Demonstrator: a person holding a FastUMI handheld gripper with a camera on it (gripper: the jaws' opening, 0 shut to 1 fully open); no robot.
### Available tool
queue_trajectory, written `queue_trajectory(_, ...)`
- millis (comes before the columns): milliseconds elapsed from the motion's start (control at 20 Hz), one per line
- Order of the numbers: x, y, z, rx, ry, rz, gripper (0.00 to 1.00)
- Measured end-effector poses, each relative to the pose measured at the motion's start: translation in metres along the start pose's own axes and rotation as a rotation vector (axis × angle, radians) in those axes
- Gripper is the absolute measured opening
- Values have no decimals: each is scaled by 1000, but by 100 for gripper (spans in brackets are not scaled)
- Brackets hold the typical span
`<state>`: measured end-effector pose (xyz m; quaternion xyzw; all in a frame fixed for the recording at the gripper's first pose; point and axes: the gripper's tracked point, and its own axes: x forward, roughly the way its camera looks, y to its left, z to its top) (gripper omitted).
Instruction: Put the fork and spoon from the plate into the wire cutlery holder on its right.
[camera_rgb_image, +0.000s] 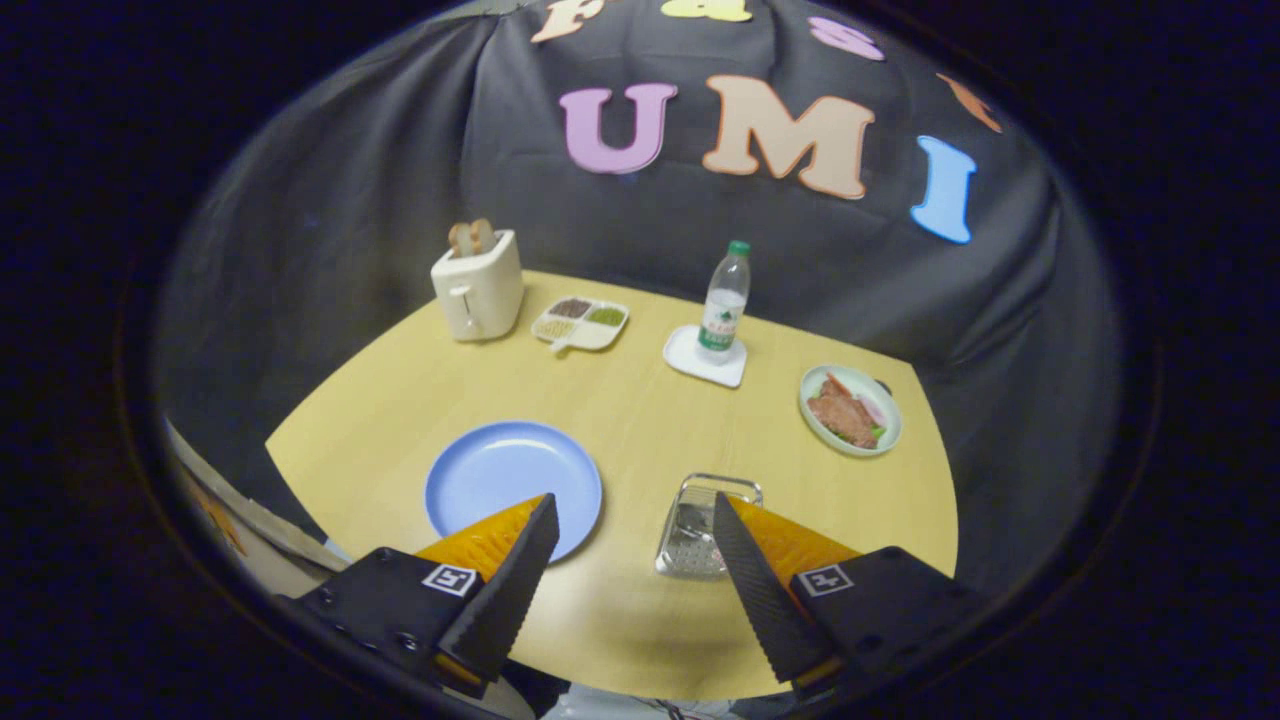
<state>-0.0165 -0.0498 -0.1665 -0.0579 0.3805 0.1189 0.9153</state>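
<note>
Fork and spoon: you can't make them out on the blue plate (500, 480), which looks bare from here. Something dark and metallic lies inside the wire cutlery holder (705, 520), just right of the plate, but it's too small to say whether that's the cutlery. Judging from that, the task may be done or nearly done; can't confirm.

Handling, as a judgement: metal cutlery is light, stiff and slippery, with thin handles. Take hold mid-handle, across the narrow width, and squeeze firmly so it doesn't pivot. The wire holder is light too and could slide or tip on the tabletop (640, 420) if you bump it.

Your claw (632, 520) is spread wide and holds nothing and touches nothing. It hangs above the near tabletop; the left finger overlaps the plate's near rim in view, and the right finger overlaps the holder's right side.

Farther back: toaster (478, 285), divided snack tray (580, 322), water bottle (724, 300) on a white coaster, food plate (850, 408). All well apart from the claw.
</note>
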Motion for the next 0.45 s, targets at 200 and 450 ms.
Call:
queue_trajectory(200,-17,-3,22,108,-180,-46,99)
queue_trajectory(450,-39,-7,51,100,-385,-139,99)
